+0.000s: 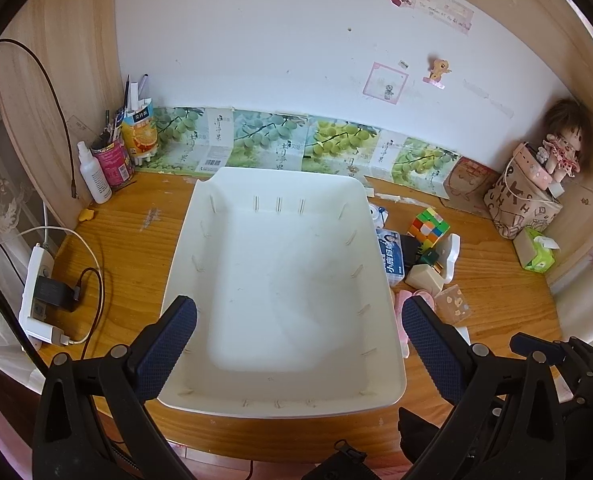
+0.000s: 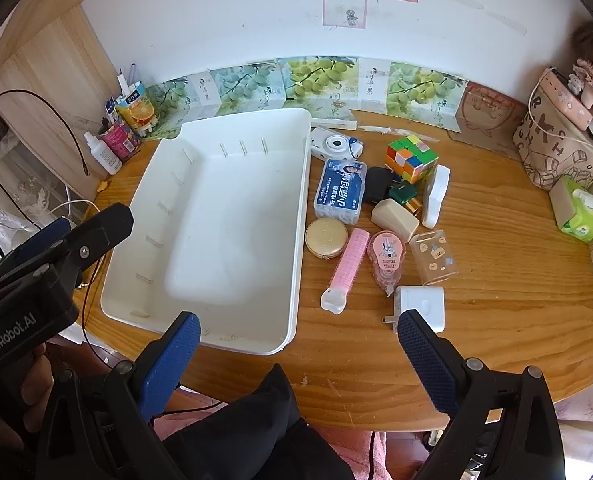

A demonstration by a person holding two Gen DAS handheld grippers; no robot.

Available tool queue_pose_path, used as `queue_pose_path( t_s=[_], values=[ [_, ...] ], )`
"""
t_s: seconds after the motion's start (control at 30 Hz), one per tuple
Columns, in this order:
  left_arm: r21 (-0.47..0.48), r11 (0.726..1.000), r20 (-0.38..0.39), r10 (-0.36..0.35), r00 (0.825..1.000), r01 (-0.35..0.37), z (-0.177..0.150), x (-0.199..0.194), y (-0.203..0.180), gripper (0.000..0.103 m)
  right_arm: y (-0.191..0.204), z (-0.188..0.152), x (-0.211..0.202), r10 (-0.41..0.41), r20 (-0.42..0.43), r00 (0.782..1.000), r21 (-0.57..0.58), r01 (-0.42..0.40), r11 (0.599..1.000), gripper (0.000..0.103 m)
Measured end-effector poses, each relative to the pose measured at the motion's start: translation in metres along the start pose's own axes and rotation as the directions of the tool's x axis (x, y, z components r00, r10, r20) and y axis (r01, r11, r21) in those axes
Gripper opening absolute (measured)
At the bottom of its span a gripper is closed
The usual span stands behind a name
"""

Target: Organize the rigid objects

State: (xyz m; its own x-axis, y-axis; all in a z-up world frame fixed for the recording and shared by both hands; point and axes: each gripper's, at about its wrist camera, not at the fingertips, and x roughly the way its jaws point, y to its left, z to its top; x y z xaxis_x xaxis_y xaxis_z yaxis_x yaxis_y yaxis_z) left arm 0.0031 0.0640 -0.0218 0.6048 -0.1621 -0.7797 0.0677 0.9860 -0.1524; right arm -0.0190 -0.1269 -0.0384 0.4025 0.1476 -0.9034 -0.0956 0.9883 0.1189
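Observation:
A white plastic bin (image 2: 296, 216) stands empty on the wooden desk; it also shows in the left wrist view (image 1: 380, 276). To its right lies a cluster of small items: a white camera (image 2: 334, 145), a Rubik's cube (image 2: 411, 158), a blue floss box (image 2: 340, 192), a black adapter (image 2: 378, 185), a round gold compact (image 2: 325, 237), a pink roller (image 2: 346, 266), a correction tape (image 2: 385, 258), a clear case (image 2: 435, 256), a white charger (image 2: 421, 307). My left gripper (image 1: 298, 338) is open over the bin's near end. My right gripper (image 2: 298, 354) is open above the desk's front edge, empty.
A pen cup (image 2: 122, 136), juice carton (image 2: 138, 110) and spray bottle (image 2: 104, 154) stand at the back left. A power strip with cables (image 1: 40, 292) lies left of the bin. A patterned bag (image 2: 560, 152), doll and green tissue pack (image 2: 580, 216) sit at the right.

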Motion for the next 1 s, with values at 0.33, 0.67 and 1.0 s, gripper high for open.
queue_pose_path(
  t_s=[0.33, 0.67, 1.0],
  values=[
    [-0.028, 0.999, 0.027, 0.021, 0.999, -0.020, 0.012, 0.003, -0.028, 0.102, -0.015, 0.008, -0.002, 0.010, 0.023, 1.000, -0.078, -0.008, 0.997, 0.099],
    [-0.112, 0.991, 0.093, 0.090, 0.992, -0.080, 0.022, -0.001, -0.076, 0.102, -0.067, 0.013, -0.016, 0.071, 0.084, 0.994, -0.166, -0.056, 0.984, 0.099],
    [-0.156, 0.974, 0.047, 0.176, 0.983, -0.167, 0.012, 0.006, -0.119, 0.102, -0.117, 0.012, -0.003, 0.173, 0.027, 0.984, -0.191, -0.165, 0.968, 0.100]
  ],
)
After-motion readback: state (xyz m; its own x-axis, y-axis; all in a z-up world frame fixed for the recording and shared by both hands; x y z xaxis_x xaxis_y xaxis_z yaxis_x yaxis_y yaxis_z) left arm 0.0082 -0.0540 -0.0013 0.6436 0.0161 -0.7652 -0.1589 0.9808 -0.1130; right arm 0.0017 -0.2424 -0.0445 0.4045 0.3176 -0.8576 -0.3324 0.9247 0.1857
